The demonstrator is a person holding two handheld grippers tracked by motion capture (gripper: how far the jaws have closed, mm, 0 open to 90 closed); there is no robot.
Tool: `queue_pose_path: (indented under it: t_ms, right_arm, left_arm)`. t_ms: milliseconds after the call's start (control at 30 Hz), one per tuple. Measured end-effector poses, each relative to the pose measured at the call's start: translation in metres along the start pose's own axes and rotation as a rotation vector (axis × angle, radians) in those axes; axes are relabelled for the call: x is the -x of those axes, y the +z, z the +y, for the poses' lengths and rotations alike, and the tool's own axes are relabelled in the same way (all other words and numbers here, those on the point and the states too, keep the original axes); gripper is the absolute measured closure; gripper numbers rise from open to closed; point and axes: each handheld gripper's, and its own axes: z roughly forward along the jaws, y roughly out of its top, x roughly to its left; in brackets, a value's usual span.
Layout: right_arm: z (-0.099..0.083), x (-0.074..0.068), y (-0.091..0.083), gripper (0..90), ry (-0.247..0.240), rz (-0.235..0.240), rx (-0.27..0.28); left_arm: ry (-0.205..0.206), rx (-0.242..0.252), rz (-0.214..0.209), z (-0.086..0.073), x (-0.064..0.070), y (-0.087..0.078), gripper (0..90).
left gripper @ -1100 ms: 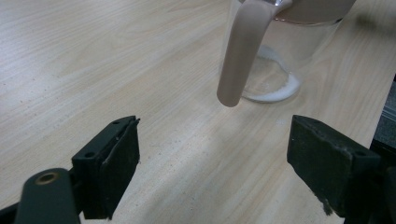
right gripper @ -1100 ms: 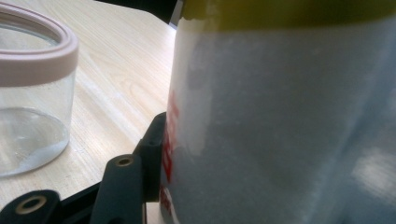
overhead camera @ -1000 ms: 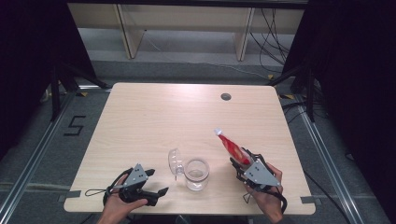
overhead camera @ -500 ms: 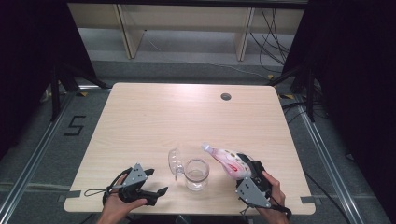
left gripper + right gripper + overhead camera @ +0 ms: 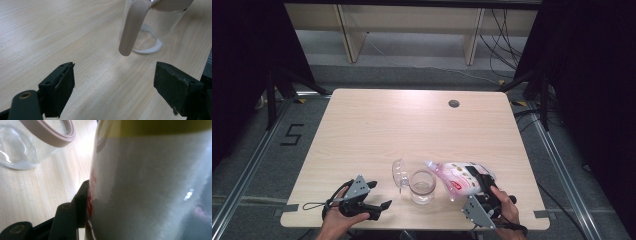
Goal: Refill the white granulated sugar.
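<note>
We clamp the right gripper (image 5: 479, 186) on the tilted pouch (image 5: 457, 176); its contents may miss the glass jar (image 5: 422, 186), while the left gripper (image 5: 374, 196) rests agape.

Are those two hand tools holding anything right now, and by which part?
The right tool clamps the pink-and-white pouch at its rear end, tipped toward the glass jar. The left tool is open, holding nothing.

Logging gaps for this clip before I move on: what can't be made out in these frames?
- Right gripper far jaw, right gripper view: hidden behind the pouch it clamps.
- Pouch print: blurred at close range there, too small in the high view.
- Jar top, left gripper view: cut off by the upper edge.
- Jar contents: too small from above; only a whitish ring at its base shows.
- Left gripper: jaws apart, empty.
</note>
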Motion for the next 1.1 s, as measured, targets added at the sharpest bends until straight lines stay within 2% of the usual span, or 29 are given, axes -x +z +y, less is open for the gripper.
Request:
queue_pose_path:
  t_ms: [33,67,100,133,167,267,333,367,400,433,467,500,533,600,700,733,767,800,833,867,967,1000,1033,1067,1100]
  right_arm:
    - [0.000,0.000,0.000,49.9,-0.008,0.001,0.004]
    - [0.000,-0.002,-0.002,49.9,0.019,0.012,-0.012]
    - [0.000,-0.002,0.000,49.9,-0.007,0.006,-0.004]
    - [0.001,-0.001,0.000,50.0,-0.060,0.005,-0.007]
    - [0.001,-0.004,-0.001,50.0,-0.053,0.005,-0.011]
    - [0.001,-0.007,-0.002,50.0,-0.094,0.014,-0.018]
    - [0.003,-0.009,-0.003,50.0,-0.153,-0.002,-0.044]
    - [0.003,-0.011,-0.003,50.1,-0.174,-0.005,-0.049]
    - [0.004,-0.009,-0.003,50.1,-0.232,-0.009,-0.045]
    - [0.004,-0.011,-0.004,50.1,-0.224,-0.012,-0.054]
    - [0.004,-0.011,-0.005,50.1,-0.251,-0.013,-0.056]
    - [0.006,-0.003,-0.008,50.1,-0.369,-0.040,-0.077]
    - [0.004,-0.008,-0.009,50.1,-0.302,-0.029,-0.098]
    - [0.005,-0.006,-0.010,50.2,-0.359,-0.029,-0.098]
    - [0.005,-0.009,-0.010,50.2,-0.384,-0.025,-0.118]
    - [0.007,-0.006,-0.009,50.2,-0.437,-0.022,-0.103]
    - [0.008,-0.005,-0.009,50.2,-0.453,-0.025,-0.095]
    - [0.008,-0.005,-0.010,50.2,-0.451,-0.028,-0.093]
    - [0.007,-0.008,-0.009,50.3,-0.402,-0.034,-0.087]
    - [0.006,-0.009,-0.009,50.3,-0.397,-0.030,-0.099]
    - [0.008,-0.006,-0.008,50.3,-0.485,-0.037,-0.081]
    - [0.009,-0.007,-0.009,50.3,-0.492,-0.038,-0.089]
    - [0.008,-0.009,-0.010,50.3,-0.478,-0.038,-0.109]
    - [0.010,-0.007,-0.009,50.4,-0.518,-0.043,-0.094]
    - [0.010,-0.008,-0.010,50.3,-0.512,-0.043,-0.102]
  left_arm:
    - [0.013,-0.004,-0.001,0.000,0.000,0.000,16.7]
    - [0.014,-0.002,-0.002,0.000,0.000,0.000,16.7]
    - [0.016,-0.008,-0.002,0.000,0.000,0.000,16.7]
    - [0.016,-0.007,-0.002,0.000,0.000,0.000,16.7]
    - [0.017,-0.008,-0.001,0.000,0.000,0.000,16.7]
    - [0.016,0.000,-0.003,0.000,-0.001,0.000,16.7]
    - [0.005,-0.006,-0.003,0.000,0.000,0.000,16.8]
    - [0.013,-0.014,-0.001,0.000,-0.001,0.000,16.9]
    - [0.012,-0.013,-0.001,0.000,-0.001,0.000,16.9]
    - [0.011,-0.012,-0.001,0.000,-0.001,0.000,16.9]
    - [0.012,-0.012,-0.001,0.000,-0.001,-0.001,16.9]
    - [0.012,-0.012,-0.001,0.000,-0.001,-0.001,16.9]
    - [0.012,-0.012,0.000,0.000,-0.001,-0.001,17.0]
    - [0.007,-0.006,0.000,0.000,-0.001,0.000,17.0]
    - [0.015,-0.014,0.002,0.000,-0.001,0.000,17.0]
    - [0.016,-0.014,0.001,0.000,-0.001,-0.001,17.0]
    - [0.011,-0.006,0.000,0.000,-0.001,0.000,17.0]
    - [0.008,-0.003,0.003,0.000,0.000,0.000,17.0]
    - [0.007,-0.002,0.001,0.000,0.000,0.000,17.0]
    - [0.007,-0.002,0.001,0.000,0.000,0.000,17.0]
    - [0.016,-0.008,-0.001,0.000,-0.001,0.000,17.0]
    - [0.015,-0.007,-0.001,0.000,-0.001,0.000,17.0]
    - [0.016,-0.004,0.001,0.000,0.000,0.000,17.0]
    - [0.016,-0.004,0.002,0.000,0.000,0.000,17.0]
    - [0.014,-0.005,0.001,0.000,0.000,0.000,17.0]
